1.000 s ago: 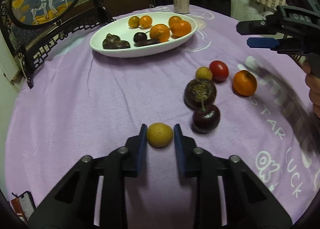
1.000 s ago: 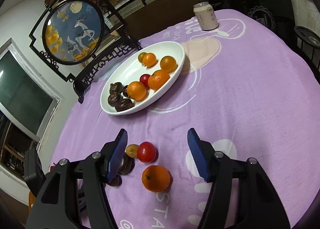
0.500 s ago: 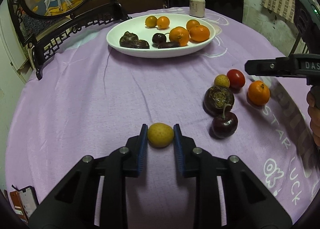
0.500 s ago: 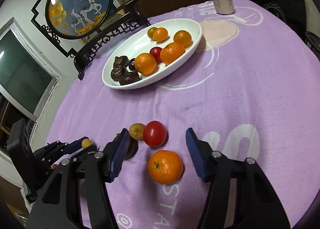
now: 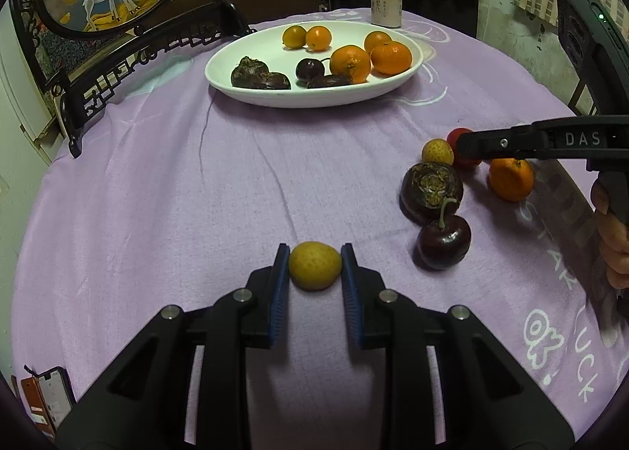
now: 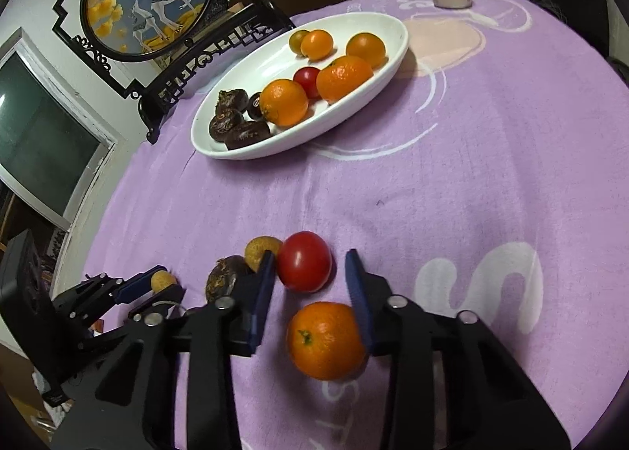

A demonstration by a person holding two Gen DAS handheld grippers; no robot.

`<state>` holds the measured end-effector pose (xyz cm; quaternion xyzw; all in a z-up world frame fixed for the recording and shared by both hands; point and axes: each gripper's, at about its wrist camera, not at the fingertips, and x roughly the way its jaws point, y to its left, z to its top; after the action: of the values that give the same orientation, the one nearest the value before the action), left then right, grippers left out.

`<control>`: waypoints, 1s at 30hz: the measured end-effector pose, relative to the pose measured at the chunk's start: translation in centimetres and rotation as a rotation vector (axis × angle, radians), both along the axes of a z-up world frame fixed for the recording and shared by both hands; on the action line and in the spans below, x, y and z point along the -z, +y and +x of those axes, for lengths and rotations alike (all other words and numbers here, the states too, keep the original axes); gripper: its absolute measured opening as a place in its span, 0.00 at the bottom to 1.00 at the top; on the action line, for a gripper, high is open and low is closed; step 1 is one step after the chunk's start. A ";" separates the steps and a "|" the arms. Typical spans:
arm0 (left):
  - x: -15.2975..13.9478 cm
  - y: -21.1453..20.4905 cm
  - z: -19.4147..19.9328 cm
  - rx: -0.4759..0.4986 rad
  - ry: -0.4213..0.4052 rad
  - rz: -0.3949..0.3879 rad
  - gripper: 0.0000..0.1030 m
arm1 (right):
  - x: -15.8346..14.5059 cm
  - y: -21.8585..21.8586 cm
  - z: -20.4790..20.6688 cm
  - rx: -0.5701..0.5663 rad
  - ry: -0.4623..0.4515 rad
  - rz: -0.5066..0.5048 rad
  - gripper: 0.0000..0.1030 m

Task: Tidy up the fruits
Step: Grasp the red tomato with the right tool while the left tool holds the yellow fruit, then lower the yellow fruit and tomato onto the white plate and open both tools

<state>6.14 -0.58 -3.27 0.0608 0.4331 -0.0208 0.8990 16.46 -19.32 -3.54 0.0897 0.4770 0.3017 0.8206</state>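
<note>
A small yellow fruit (image 5: 314, 265) is clamped between the closed pads of the left gripper (image 5: 314, 273) above the purple tablecloth (image 5: 196, 194), seemingly held ready for the white plate (image 5: 251, 96) where sorted fruit is gathered. The right gripper (image 6: 310, 292) has just been closing around a red tomato (image 6: 304, 265); its left pad touches, the right pad stands apart, so nothing is gripped.

In the left wrist view, the right hand-held gripper (image 5: 468, 145) hides most of the red tomato (image 5: 458, 135); the phone (image 5: 49, 403) at seven o'clock is cut off.
</note>
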 end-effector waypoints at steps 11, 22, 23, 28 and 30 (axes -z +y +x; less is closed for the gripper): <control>-3.3 1.4 1.8 -0.065 -0.063 -0.058 0.26 | -4.0 -3.8 -0.6 0.107 -0.095 0.131 0.27; -7.3 2.5 12.6 -0.130 -0.113 -0.119 0.26 | -6.6 -0.2 5.2 0.107 -0.103 0.106 0.27; -7.1 2.6 13.3 -0.138 -0.109 -0.119 0.26 | -6.7 0.5 6.0 0.105 -0.101 0.105 0.27; -5.3 2.5 16.6 -0.152 -0.087 -0.112 0.26 | -5.7 2.3 10.1 0.129 -0.083 0.095 0.27; -4.6 2.5 17.5 -0.152 -0.082 -0.120 0.26 | -5.3 3.0 11.4 0.133 -0.081 0.079 0.29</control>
<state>23.64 1.91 1.37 -0.0255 0.3973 0.0241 0.9170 27.82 -16.36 1.73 0.1414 0.4243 0.2683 0.8532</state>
